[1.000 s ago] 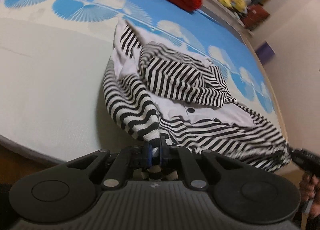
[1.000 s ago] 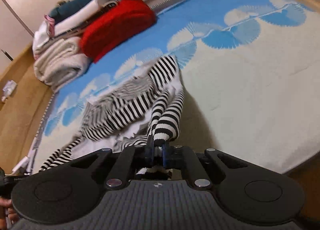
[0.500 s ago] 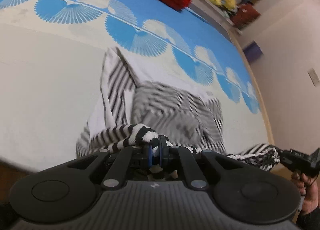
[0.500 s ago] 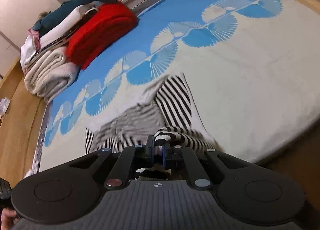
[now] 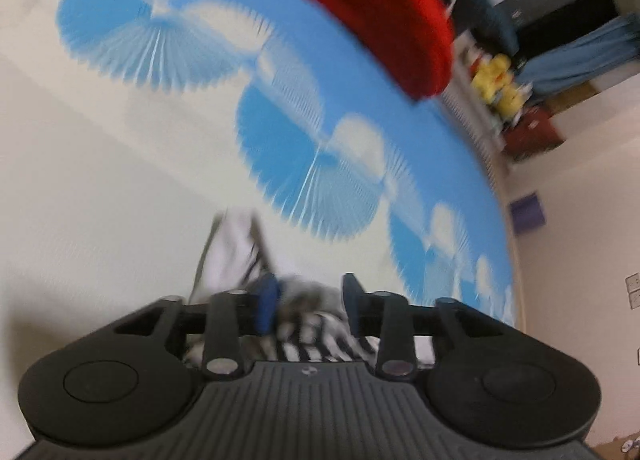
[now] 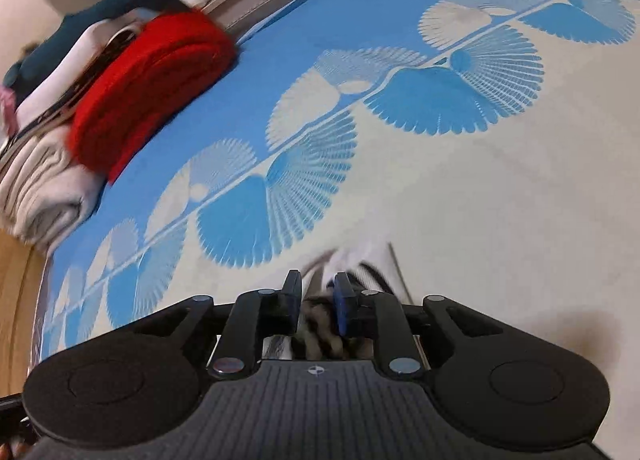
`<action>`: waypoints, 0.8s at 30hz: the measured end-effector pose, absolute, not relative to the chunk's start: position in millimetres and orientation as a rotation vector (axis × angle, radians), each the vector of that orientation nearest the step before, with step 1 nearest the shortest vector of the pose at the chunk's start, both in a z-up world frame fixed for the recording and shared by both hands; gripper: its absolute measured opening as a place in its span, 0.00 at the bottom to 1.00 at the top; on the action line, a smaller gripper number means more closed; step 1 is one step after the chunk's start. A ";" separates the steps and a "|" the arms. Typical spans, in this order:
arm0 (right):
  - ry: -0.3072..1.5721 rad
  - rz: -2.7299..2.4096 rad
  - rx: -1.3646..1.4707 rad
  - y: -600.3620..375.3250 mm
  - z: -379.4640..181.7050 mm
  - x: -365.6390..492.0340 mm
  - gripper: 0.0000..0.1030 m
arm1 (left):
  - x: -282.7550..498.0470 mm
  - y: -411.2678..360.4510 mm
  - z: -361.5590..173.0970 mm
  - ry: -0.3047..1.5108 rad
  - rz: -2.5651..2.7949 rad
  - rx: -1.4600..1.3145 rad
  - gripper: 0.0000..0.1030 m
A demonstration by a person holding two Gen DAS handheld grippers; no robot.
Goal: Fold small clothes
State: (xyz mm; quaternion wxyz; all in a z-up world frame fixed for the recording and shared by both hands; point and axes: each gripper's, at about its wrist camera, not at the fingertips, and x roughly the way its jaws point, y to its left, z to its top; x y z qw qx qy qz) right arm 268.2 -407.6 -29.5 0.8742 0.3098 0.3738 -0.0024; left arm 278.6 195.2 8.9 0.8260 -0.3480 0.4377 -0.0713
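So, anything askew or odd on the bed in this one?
Nothing stands out. The striped garment lies bunched at the near edge of the blue-and-white bed cover, as expected mid-fold, though blur hides its exact lay. The folded red piece and the pile beside it sit neatly at the far end.

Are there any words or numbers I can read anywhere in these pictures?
No readable words or numbers anywhere.
Left gripper: only a tiny round emblem on its body, no letters.
Right gripper: the same small emblem, no letters.
Wall plates: too small and blurred to tell if anything is printed.
Striped shirt and bedspread: patterns only, no text.
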 end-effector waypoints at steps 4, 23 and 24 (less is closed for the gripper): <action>0.702 0.056 0.508 -399.5 -11.5 264.3 0.30 | 278.0 184.8 19.4 0.911 -0.227 -0.572 0.44; 0.820 0.206 -0.116 -323.4 -63.8 271.1 0.51 | 285.6 94.5 -16.5 0.946 -0.225 0.068 0.71; 0.819 0.210 -0.141 -319.2 -65.1 272.0 0.51 | 287.0 91.4 -17.6 0.936 -0.221 0.096 0.71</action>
